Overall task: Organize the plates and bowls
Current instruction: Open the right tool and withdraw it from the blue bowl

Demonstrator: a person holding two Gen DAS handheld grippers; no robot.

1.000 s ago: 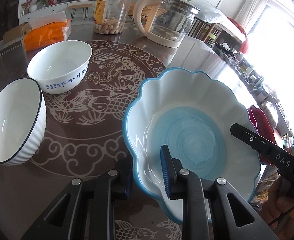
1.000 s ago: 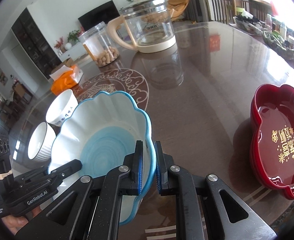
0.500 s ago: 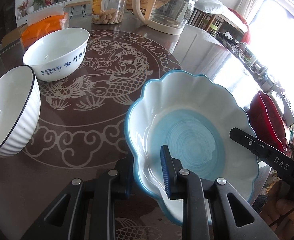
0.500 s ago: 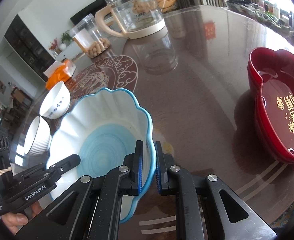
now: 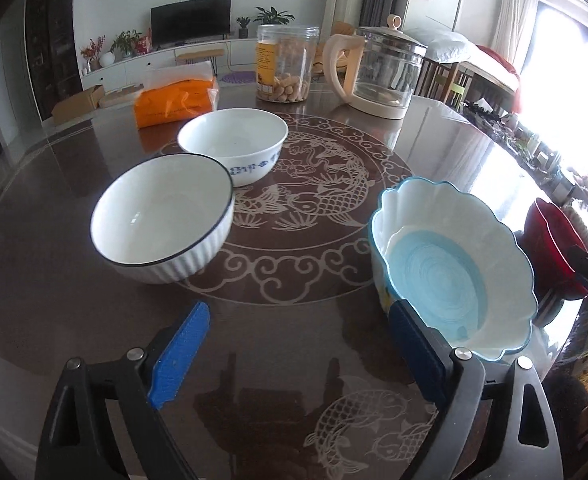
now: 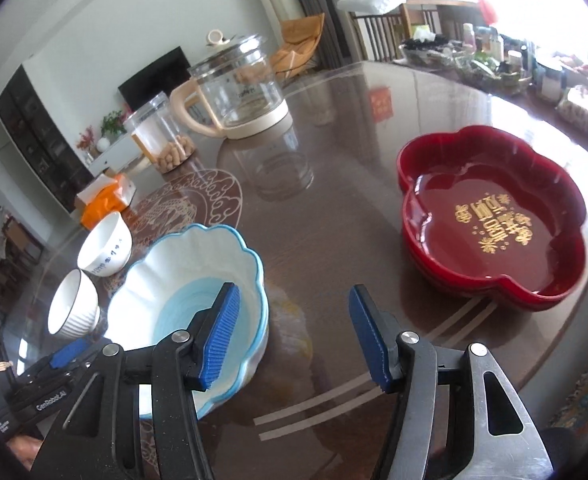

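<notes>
The scalloped white bowl with a blue centre (image 5: 446, 268) (image 6: 197, 280) rests on the dark glass table, free of both grippers. My left gripper (image 5: 298, 352) is opening wide near the bowl's left rim, with only table between its pads. My right gripper (image 6: 296, 336) is opening too. Its left finger (image 6: 221, 332) is in front of the bowl's right side without touching it. A ribbed white bowl with a dark rim (image 5: 161, 220) (image 6: 73, 308) and a white bowl with blue writing (image 5: 233, 144) (image 6: 105, 246) stand to the left. A red flower-shaped dish (image 6: 490, 216) (image 5: 550, 240) sits to the right.
A glass kettle (image 5: 382, 76) (image 6: 237, 92), a clear jar of nuts (image 5: 283, 64) and an orange tissue pack (image 5: 173, 100) stand at the back of the table. The rounded table edge (image 6: 574, 340) runs close on the right, with cluttered shelves beyond it.
Both grippers were shut on the blue bowl's rim. Both have since let go, opened wide and pulled back. The bowl now stands on the table.
</notes>
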